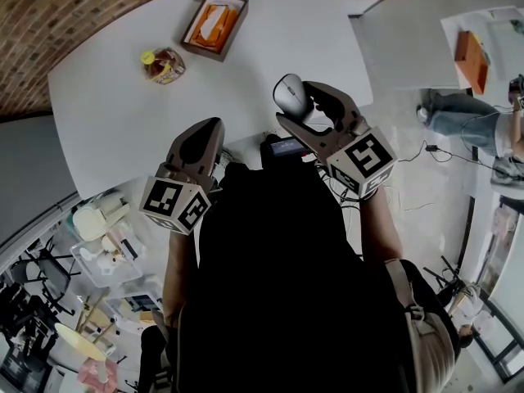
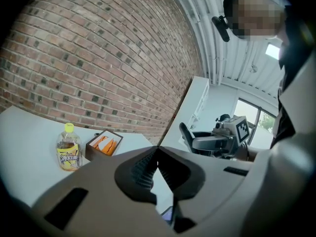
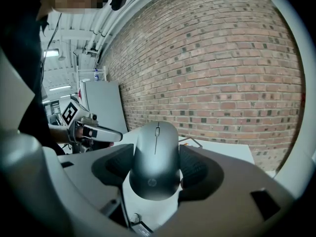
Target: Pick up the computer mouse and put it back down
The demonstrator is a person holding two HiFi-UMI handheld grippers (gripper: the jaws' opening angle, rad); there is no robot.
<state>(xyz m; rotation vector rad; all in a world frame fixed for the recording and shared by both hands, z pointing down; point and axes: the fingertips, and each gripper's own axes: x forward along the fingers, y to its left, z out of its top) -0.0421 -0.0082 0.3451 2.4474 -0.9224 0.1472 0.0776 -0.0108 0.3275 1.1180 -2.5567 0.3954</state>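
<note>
A grey computer mouse (image 1: 289, 94) (image 3: 156, 157) is held off the white table (image 1: 123, 113), above its near edge. My right gripper (image 1: 298, 103) (image 3: 157, 154) is shut on it, with one ribbed pad on each side. My left gripper (image 1: 208, 131) (image 2: 158, 149) hangs to the left of it, by the table's near edge; its jaws meet at the tips with nothing between them. In the left gripper view the right gripper (image 2: 217, 139) shows at the right.
A bottle with a yellow cap (image 1: 164, 64) (image 2: 68, 152) and a wooden box with orange contents (image 1: 214, 24) (image 2: 103, 143) stand at the far side of the table. A brick wall (image 3: 222, 73) lies behind. Clutter and bins (image 1: 106, 252) fill the floor at the left.
</note>
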